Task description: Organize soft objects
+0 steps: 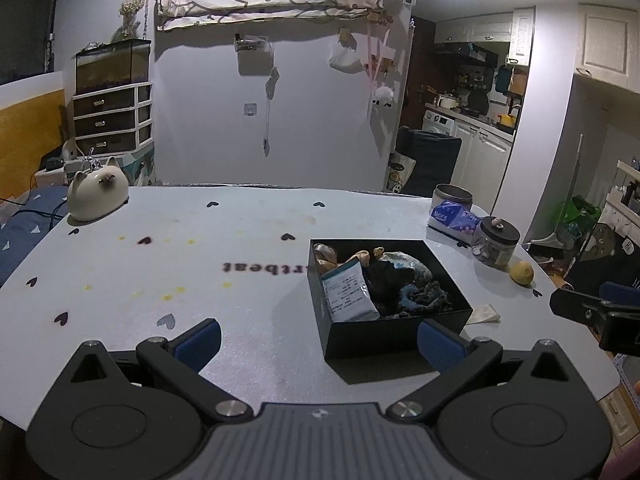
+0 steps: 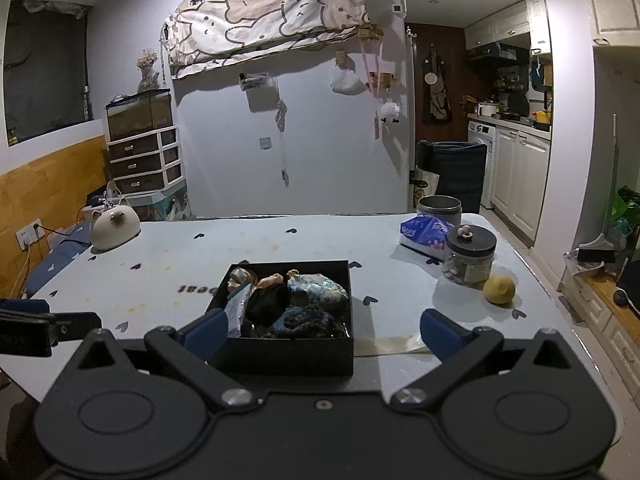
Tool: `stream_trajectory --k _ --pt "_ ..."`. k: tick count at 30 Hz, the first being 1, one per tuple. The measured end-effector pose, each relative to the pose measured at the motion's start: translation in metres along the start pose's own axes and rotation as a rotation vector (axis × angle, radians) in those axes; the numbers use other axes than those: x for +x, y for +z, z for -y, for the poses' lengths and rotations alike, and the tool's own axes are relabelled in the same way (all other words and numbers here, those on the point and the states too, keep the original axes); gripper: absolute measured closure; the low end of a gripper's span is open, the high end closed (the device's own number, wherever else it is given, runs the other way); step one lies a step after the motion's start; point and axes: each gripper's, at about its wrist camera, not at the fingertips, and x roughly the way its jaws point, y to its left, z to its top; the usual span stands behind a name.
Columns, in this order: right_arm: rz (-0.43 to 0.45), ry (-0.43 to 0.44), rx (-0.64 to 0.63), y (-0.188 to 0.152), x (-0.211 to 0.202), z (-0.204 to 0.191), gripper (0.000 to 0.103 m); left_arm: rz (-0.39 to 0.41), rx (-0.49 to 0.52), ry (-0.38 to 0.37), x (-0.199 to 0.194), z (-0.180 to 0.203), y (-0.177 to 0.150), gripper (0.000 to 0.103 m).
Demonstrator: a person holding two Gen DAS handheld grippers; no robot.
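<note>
Black box (image 2: 288, 344) packed with soft items (image 2: 296, 300), sitting just ahead of the right gripper (image 2: 324, 332), ahead-right of the left gripper (image 1: 318, 338). Both spread wide, holding nothing. Probably the closing stage: next, checking for strays such as the cloth scrap (image 1: 485, 314) beside the box.

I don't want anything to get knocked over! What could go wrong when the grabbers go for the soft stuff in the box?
The black open box is heaped with soft things; pulling one may drag the white paper packet or blue knitted piece out too. The glass jar with a dark lid and the round yellow fruit stand close right of it, so a wide swing of the right gripper might bump them.
</note>
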Motion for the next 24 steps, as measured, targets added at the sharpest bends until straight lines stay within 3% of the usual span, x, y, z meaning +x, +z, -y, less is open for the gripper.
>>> stream_trajectory --k 24 --pt "-0.003 -0.009 0.010 -0.0014 -0.0022 0.0039 0.000 0.007 0.003 -0.007 -0.0015 0.0047 0.0012 0.000"
